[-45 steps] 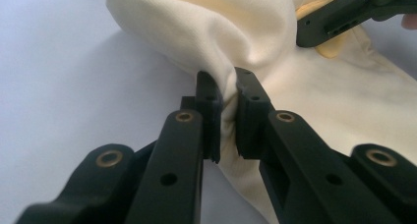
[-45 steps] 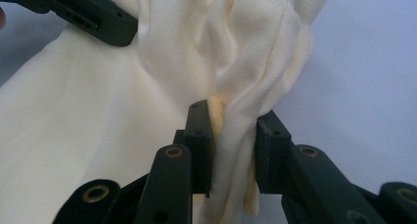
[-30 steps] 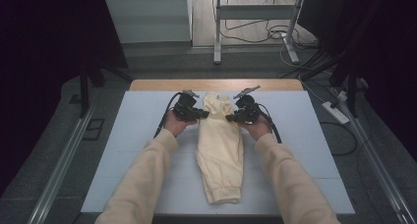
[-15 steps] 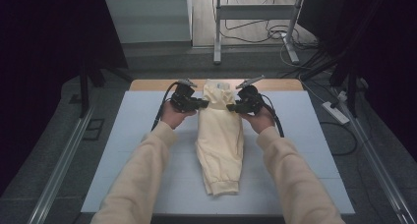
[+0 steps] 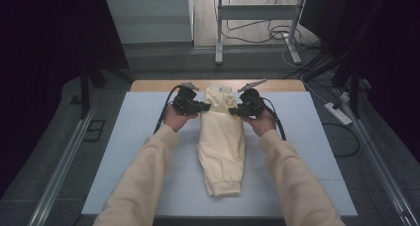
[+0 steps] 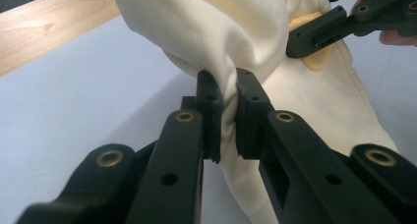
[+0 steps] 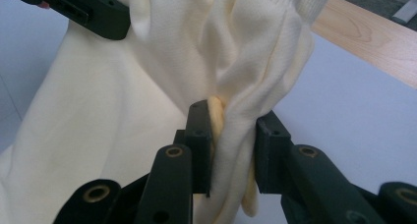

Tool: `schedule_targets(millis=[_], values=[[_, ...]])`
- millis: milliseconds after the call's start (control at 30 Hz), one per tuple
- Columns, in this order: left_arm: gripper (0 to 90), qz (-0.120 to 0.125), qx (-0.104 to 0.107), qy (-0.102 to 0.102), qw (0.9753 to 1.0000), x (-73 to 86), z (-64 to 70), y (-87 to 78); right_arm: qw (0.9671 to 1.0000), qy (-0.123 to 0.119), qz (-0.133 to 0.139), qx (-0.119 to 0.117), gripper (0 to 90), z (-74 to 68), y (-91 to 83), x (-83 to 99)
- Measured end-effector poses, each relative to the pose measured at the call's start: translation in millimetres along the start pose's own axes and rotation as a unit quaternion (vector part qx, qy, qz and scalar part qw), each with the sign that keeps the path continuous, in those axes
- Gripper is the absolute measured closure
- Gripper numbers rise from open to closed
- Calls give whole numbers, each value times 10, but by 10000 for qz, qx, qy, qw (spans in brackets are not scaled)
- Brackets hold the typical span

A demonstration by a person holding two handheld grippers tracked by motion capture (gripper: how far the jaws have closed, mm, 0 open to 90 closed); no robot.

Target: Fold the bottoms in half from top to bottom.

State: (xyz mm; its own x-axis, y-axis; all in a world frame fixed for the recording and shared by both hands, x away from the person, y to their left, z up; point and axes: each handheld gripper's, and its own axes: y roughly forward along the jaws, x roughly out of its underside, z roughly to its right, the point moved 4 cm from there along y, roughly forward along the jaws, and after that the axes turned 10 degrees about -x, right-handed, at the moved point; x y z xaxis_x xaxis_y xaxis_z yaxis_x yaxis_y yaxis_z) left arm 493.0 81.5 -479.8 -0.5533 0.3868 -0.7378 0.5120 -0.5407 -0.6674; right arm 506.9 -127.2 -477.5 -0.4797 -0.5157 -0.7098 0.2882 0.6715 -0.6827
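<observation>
At the far middle of the table, both grippers grip the far end of a cream garment (image 5: 221,141).

Left gripper (image 5: 202,106): in the left gripper view its two black jaws are clamped on a bunched fold of the garment (image 6: 236,32), with only the thickness of the squeezed cloth between them. The fabric rises above the jaws in a gathered mass and runs on beneath them. The other gripper (image 6: 344,22) shows at the upper right of that view, touching the same cloth.

Right gripper (image 5: 235,110): in the right gripper view its jaws stand a little wider apart, clenched on a thicker pleated fold of the garment (image 7: 246,52). A yellowish inner edge of fabric lies against the left jaw. A ribbed band runs along the top edge of the cloth in that view. The left gripper (image 7: 83,8) shows at the upper left, against the cloth.

In the high view the garment lies lengthwise down the centre of a pale blue-white mat (image 5: 129,161), its far end lifted between the two grippers and its near end flat, showing a ribbed cuff. A strip of wooden tabletop (image 5: 163,85) shows beyond the mat. A small pale tag sits at the garment's far edge; any writing on it is too small to read. No brand or lettering is legible elsewhere.
</observation>
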Motion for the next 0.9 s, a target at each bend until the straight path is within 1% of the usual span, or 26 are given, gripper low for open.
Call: schedule_targets(millis=[67,133,200,267,300,333,400,533,633,733,833,900], values=[[823,44,13,-26,10000,-68,-31,-16,9999,-37,73,80,725,14,-19,-33],[823,84,-52,23,9999,-197,-73,-75,9997,-60,189,172,727,32,-75,-122],[823,198,-129,92,9997,-359,-95,-168,9990,-107,345,260,727,42,-166,-259],[823,345,-218,186,9990,-503,-84,-268,9980,-224,460,370,727,42,-274,-405],[823,377,-258,235,9987,-538,-71,-297,9975,-279,487,423,727,42,-334,-475],[822,403,-269,261,9985,-553,-61,-311,9973,-292,506,443,727,40,-366,-512],[823,426,-259,288,9983,-552,-38,-317,9971,-311,530,449,726,47,-393,-523],[822,350,-222,314,9986,-463,-14,-254,9978,-197,480,400,726,66,-341,-420],[822,332,-192,293,9988,-414,2,-226,9978,-194,489,411,726,67,-313,-361],[822,335,-217,319,9987,-424,-2,-227,9980,-136,487,387,726,81,-304,-346],[822,342,-267,328,9985,-458,-23,-234,9976,-162,517,431,726,92,-298,-373],[822,343,-291,337,9984,-498,-53,-254,9973,-220,513,479,727,103,-290,-412]])
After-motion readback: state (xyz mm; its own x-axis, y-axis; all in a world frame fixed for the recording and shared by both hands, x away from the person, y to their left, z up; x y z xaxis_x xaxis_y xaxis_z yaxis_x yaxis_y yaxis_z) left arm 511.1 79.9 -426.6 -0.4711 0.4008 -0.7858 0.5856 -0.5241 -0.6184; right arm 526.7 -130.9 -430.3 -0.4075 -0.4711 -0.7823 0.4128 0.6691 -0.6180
